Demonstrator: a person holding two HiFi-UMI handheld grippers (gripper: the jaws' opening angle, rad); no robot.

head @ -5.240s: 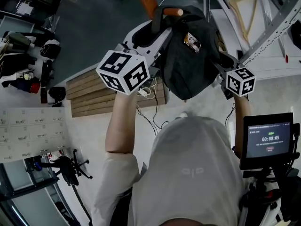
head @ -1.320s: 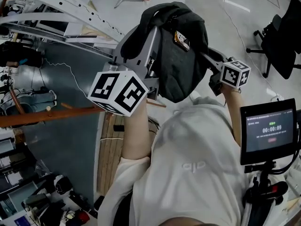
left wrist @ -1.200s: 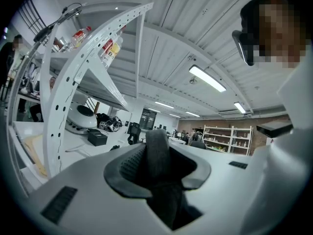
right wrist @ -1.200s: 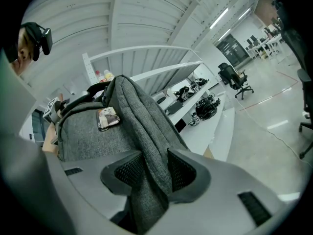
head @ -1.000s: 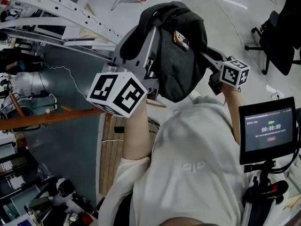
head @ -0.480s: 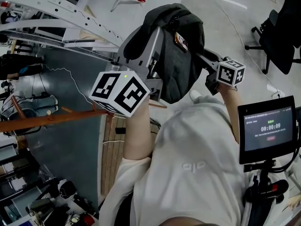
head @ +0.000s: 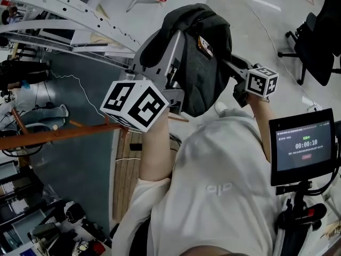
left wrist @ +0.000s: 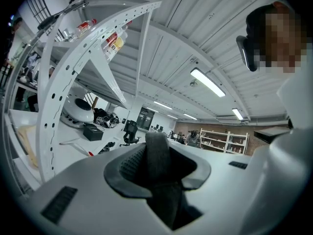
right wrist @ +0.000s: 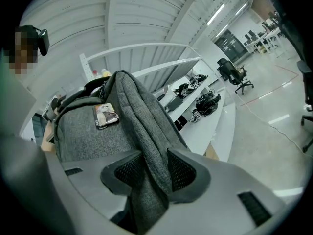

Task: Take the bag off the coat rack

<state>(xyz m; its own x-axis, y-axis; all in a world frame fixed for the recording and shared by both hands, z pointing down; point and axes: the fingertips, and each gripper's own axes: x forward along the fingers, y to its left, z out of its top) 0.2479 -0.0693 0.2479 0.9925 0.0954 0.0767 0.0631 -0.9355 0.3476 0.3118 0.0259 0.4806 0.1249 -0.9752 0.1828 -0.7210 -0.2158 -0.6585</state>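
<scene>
The dark grey bag hangs in the air in front of the person's chest, held from both sides and clear of the coat rack. The rack's orange wooden pole lies low at the left, apart from the bag. My left gripper is shut on a dark strap that runs up between its pads. My right gripper is shut on a grey strap at the bag's other side. The bag's body with a small picture tag fills the right gripper view's left.
A white perforated shelving frame stands behind the bag; its curved post is close at the left. A black office chair is at the right. A small screen sits by the right arm. Wooden slats lie below.
Five seconds ago the bag hung at the rack's orange peg; now it is held well away from it and the view has turned. Over the last second almost nothing moved.
</scene>
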